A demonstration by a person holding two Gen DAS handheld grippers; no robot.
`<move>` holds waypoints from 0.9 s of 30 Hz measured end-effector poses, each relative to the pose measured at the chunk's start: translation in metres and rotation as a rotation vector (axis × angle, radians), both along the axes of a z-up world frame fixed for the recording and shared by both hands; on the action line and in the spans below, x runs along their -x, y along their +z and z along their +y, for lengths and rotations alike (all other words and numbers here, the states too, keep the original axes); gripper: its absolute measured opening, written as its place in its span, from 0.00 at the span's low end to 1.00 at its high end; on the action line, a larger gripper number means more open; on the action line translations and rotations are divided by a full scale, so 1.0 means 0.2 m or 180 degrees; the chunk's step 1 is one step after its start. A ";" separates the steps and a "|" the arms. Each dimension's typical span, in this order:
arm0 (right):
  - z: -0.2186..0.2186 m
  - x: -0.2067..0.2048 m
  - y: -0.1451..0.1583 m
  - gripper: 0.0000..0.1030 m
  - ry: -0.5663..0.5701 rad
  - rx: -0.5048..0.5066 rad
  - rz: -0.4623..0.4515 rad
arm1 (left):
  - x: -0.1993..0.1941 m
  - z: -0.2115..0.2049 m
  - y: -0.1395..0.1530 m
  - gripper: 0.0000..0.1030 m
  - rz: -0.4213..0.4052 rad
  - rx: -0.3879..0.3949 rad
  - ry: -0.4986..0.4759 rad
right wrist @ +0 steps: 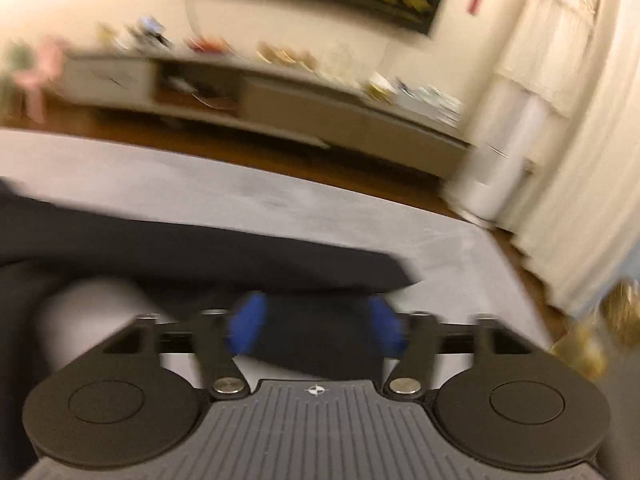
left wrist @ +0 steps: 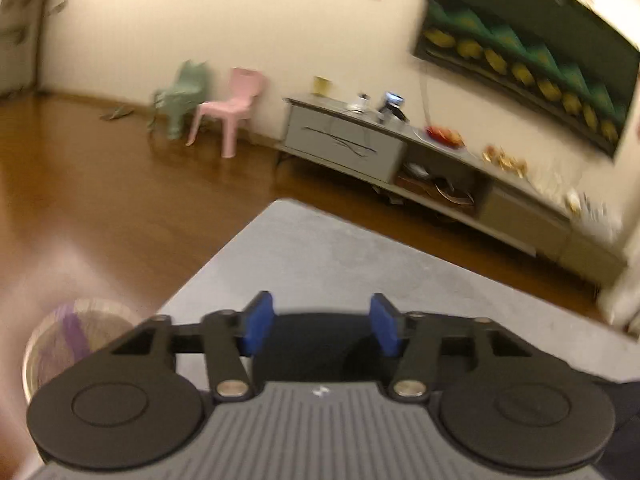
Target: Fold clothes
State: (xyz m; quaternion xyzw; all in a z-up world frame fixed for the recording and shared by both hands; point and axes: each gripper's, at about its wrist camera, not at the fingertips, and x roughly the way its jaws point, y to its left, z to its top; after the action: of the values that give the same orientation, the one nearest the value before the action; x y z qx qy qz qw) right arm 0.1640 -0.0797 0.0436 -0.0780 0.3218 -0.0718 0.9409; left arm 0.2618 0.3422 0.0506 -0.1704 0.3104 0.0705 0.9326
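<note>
Cream walls [left wrist: 280, 32] under warm indoor light. Glossy brown wooden floor [left wrist: 100, 200]. A long low grey cabinet [left wrist: 348, 140] stands against the wall, its top cluttered with small items too blurred to identify. Above it hangs a dark framed picture [left wrist: 532, 52] in green and yellow. A pink child's chair [left wrist: 228, 112] stands beside a green one [left wrist: 184, 96]. Pale curtains [right wrist: 560, 140] hang at right.
</note>
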 end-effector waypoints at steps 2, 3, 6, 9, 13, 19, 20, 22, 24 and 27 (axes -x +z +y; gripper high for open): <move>0.15 0.19 -0.03 0.84 0.0458 -0.0206 0.0064 | 0.06 0.04 -0.07 0.55 0.0151 0.0337 -0.0030; 0.23 0.25 -0.05 0.86 0.0687 -0.0259 0.0110 | 0.07 0.01 -0.10 0.61 0.0224 0.0470 -0.0131; 0.42 0.34 -0.14 0.89 0.1195 -0.0180 0.0265 | 0.06 -0.14 -0.20 0.77 0.0446 0.0683 -0.0455; 0.57 0.33 -0.25 0.89 0.1400 0.0209 0.0459 | 0.08 -0.23 -0.29 0.77 0.0595 0.0570 -0.0624; 0.57 0.26 -0.31 0.68 0.1336 0.0031 0.0517 | 0.08 -0.34 -0.31 0.17 0.0475 0.0166 -0.0792; 0.40 0.16 -0.15 0.07 0.0841 -0.0014 0.0175 | 0.24 -0.11 -0.03 0.05 -0.0604 0.0258 -0.0374; 0.32 0.18 -0.09 0.07 0.0672 -0.0082 0.0011 | 0.29 -0.03 0.02 0.05 -0.0779 0.0280 -0.0260; 0.17 0.21 0.01 0.07 0.0327 -0.0186 -0.0259 | 0.31 0.10 0.02 0.06 -0.0754 0.0231 0.0030; 0.04 0.21 0.02 0.08 0.0048 -0.0229 -0.0323 | 0.27 0.18 -0.10 0.10 -0.0314 0.0229 0.0149; -0.08 0.14 -0.11 0.18 -0.0271 -0.0255 -0.0036 | 0.20 0.21 -0.26 0.25 0.0254 0.0371 0.0486</move>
State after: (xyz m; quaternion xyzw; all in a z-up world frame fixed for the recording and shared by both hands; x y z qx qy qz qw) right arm 0.1359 -0.0964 0.0220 -0.0261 0.3222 -0.0994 0.9411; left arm 0.2214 0.3846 -0.0017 -0.2446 0.3369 0.1299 0.8999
